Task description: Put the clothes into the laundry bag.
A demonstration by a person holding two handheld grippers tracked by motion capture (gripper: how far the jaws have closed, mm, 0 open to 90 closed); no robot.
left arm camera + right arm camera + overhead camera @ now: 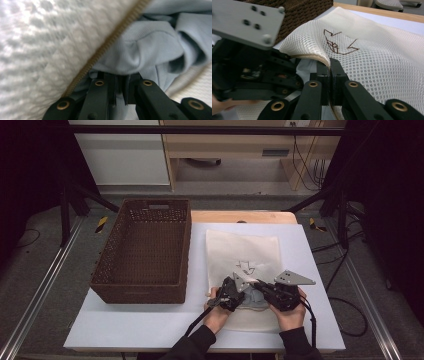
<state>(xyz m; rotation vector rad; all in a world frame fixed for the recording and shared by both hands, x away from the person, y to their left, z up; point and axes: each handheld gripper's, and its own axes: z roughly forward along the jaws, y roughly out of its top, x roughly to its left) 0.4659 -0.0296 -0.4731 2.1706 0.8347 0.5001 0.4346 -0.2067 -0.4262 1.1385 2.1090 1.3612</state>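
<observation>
A cream mesh zip bag (245, 250) with a brown stitched mark (337, 42) lies flat on the white table (125, 325). At its near, open end a light blue garment (155, 45) sits bunched under the mesh, beside the brown zipper (110, 42). My left gripper (120, 96) reaches into the opening with its jaws shut on a fold of the blue cloth. My right gripper (329, 72) is shut on the bag's zipper edge and holds it raised. Both grippers meet at the bag's mouth in the high view, the left gripper (242, 294) close to the right gripper (259, 284).
A large brown woven basket (140, 292) stands on the table's left half, close beside the bag. The left gripper's grey plate (247, 22) looms at the upper left of the right gripper view. Bare white table surrounds the bag on the right and front.
</observation>
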